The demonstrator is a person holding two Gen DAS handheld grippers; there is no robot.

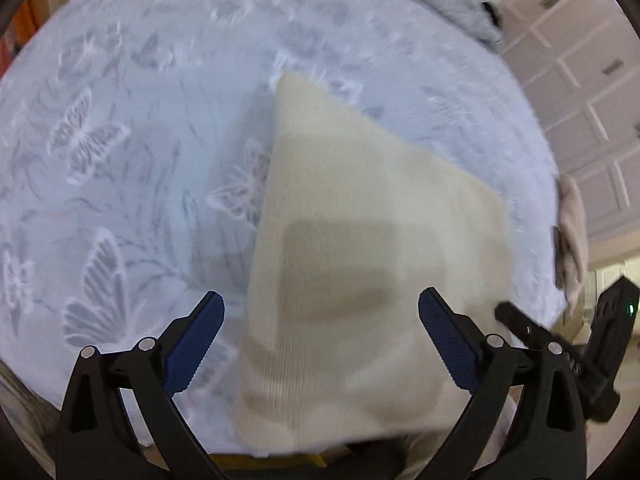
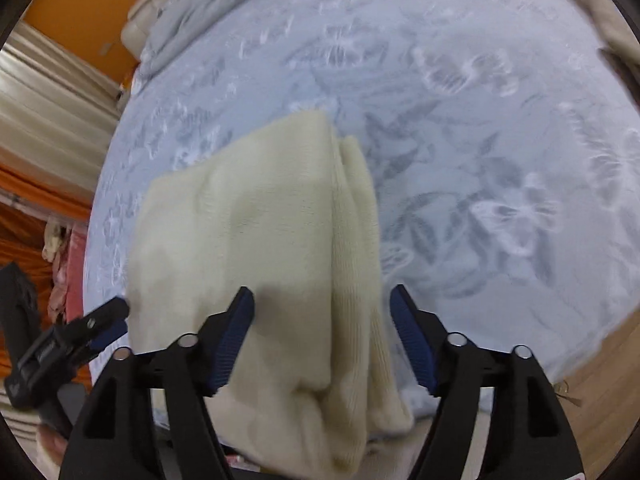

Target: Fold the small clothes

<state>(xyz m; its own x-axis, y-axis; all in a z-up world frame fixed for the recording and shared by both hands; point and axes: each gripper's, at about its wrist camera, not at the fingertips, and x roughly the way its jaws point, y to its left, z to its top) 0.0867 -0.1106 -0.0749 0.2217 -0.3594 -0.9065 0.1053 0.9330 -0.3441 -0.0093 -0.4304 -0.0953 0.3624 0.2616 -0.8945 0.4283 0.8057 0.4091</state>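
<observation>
A cream knit garment [image 1: 360,264] lies folded on a pale blue bedspread with a butterfly pattern [image 1: 120,140]; it also shows in the right wrist view [image 2: 260,260], with a doubled fold along its right side. My left gripper [image 1: 322,312] is open, its blue pads on either side of the garment's near end, just above it. My right gripper [image 2: 322,308] is open over the garment's near right part. The right gripper shows at the right edge of the left wrist view [image 1: 560,344]; the left gripper shows at the left edge of the right wrist view [image 2: 80,336].
A grey blanket [image 2: 200,8] is heaped at the head of the bed. A beige cloth [image 1: 572,240] lies at the bed's right edge. White panelled cupboards [image 1: 580,80] stand beyond it. Orange walls and pale curtains [image 2: 48,112] lie to the left; wooden floor [image 2: 600,380] shows below right.
</observation>
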